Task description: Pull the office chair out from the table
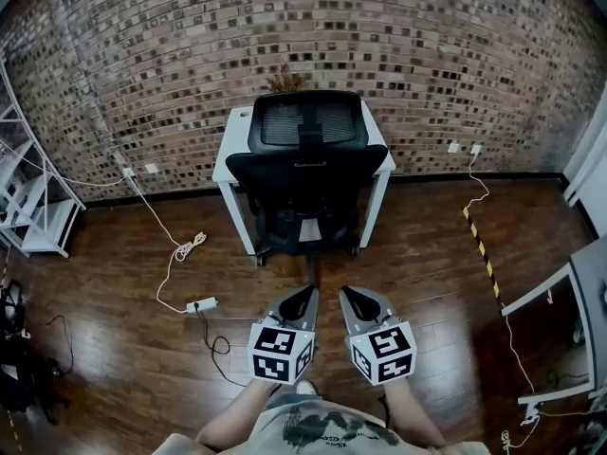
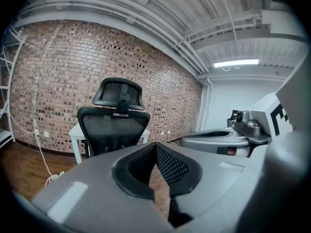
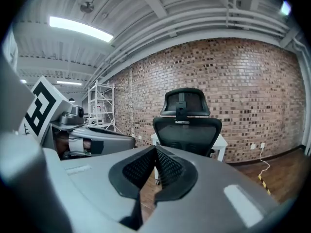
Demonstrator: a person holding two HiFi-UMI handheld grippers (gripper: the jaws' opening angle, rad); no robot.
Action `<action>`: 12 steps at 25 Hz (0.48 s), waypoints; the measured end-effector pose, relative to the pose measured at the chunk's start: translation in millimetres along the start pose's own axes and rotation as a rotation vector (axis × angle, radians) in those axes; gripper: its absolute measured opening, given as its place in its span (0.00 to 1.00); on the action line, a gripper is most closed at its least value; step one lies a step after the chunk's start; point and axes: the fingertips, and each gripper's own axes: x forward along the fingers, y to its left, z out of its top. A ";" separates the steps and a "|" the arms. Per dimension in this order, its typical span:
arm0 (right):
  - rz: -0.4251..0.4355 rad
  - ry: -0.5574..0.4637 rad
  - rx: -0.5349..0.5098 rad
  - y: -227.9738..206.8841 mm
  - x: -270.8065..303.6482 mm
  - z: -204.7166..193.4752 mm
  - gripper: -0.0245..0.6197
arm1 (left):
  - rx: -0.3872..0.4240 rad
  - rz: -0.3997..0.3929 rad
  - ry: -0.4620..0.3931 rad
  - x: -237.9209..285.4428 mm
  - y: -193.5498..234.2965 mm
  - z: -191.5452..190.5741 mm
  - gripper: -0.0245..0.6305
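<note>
The chair [image 1: 305, 173] stands pushed in at the white desk [image 1: 230, 152] against the brick wall [image 1: 142, 55], with its back turned to us. We hold both claws side by side above the wood floor [image 1: 114, 349], pointing at the chair and well apart from it. Our left claw [image 1: 305, 297] is closed on nothing, and our right claw [image 1: 349, 297] is likewise closed and empty. A power strip [image 1: 201, 304] lies on the floor to our left.
</note>
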 end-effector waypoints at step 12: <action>0.003 -0.004 -0.003 -7.7 63.7 24.6 0.04 | -0.002 -0.008 -0.026 28.4 59.3 26.5 0.06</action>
